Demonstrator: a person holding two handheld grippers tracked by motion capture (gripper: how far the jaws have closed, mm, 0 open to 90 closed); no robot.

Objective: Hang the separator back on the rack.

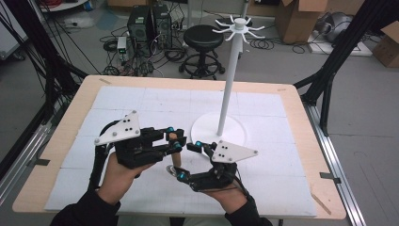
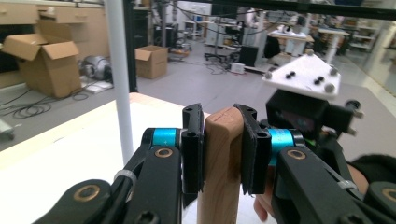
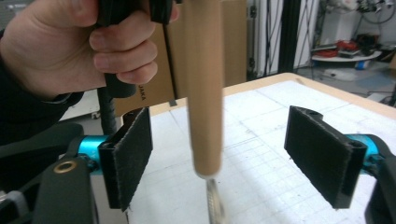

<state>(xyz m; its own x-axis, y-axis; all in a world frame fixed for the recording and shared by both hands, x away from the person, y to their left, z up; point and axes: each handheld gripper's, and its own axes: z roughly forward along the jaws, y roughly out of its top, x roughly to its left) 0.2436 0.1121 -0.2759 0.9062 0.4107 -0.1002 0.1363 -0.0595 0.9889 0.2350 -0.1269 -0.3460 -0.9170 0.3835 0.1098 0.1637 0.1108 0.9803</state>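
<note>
- Wooden handle [image 2: 223, 163] clamped between the left gripper [image 1: 173, 140] jaws, near its top end, standing roughly upright.
- Handle [image 1: 175, 151] sits just in front of the stand's round base [image 1: 207, 128], toward the person.
- Metal part [image 3: 214, 200] sticks out of the handle's lower end; blurred, can't tell what kind of tool it is.
- Right gripper [image 1: 187, 160] jaws are spread wide, one either side of the handle [image 3: 203, 88], not touching it.
- Right gripper sits just front-right of the handle, also close to the base.
- White stand [image 1: 231, 70] rises from the base, with hook arms at the top.
- Left hand [image 3: 79, 44] wraps the left gripper's grip, seen up close in the right gripper view.
- Right gripper's grey plate [image 2: 303, 74] shows just behind the handle in the left gripper view.
- White mat [image 1: 141, 101] covers the wooden table [image 1: 301, 117] under all of it.
</note>
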